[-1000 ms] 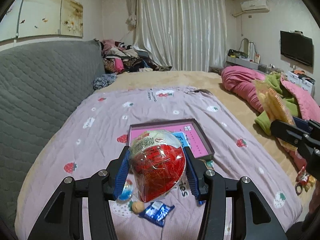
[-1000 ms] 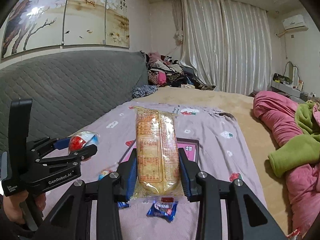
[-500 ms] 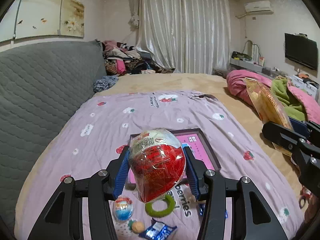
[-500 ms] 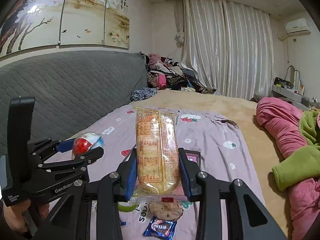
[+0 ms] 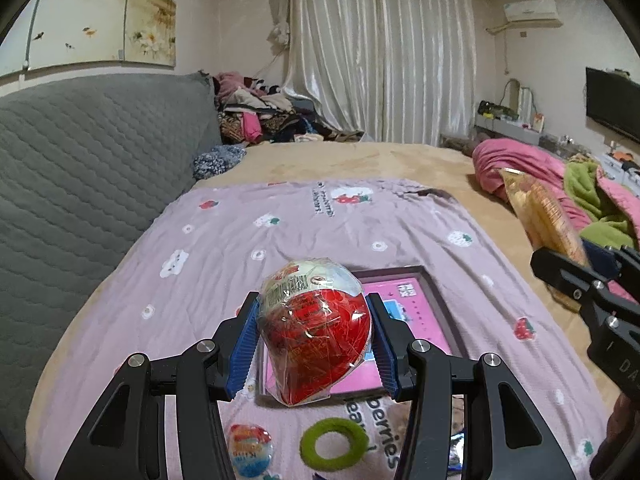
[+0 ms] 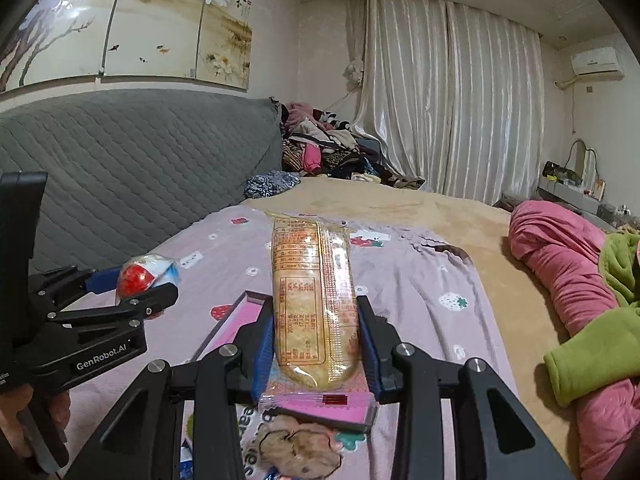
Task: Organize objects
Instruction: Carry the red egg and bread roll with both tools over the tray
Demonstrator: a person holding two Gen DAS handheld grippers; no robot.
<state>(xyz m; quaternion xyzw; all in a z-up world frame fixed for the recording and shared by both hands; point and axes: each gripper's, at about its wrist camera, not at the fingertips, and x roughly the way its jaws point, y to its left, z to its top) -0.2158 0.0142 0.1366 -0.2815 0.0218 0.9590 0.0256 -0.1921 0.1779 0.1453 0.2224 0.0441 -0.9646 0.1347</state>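
My left gripper (image 5: 314, 316) is shut on a red-and-white wrapped chocolate egg (image 5: 314, 332), held above the near edge of a shallow pink tray (image 5: 404, 300) with a dark rim. In the right wrist view that same egg (image 6: 138, 276) shows at the left between the left gripper's (image 6: 144, 286) fingers. My right gripper (image 6: 314, 316) is shut on a long yellow packet of biscuits (image 6: 310, 296), upright between the blue pads, over the pink tray (image 6: 236, 320). The biscuit packet (image 5: 540, 216) also appears at the right of the left wrist view.
On the lilac strawberry-print blanket (image 5: 280, 232) lie a green ring (image 5: 334, 444), a small wrapped egg (image 5: 250, 448), and a flat brown cookie-like thing (image 6: 298, 452). A grey quilted sofa back (image 5: 80, 160) runs along the left. Pink and green bedding (image 6: 580, 292) is heaped at the right.
Both grippers have moved forward over the blanket toward the pink tray, each keeping its hold. The tray now sits right under them; the small sweets have slid to the bottom edge.
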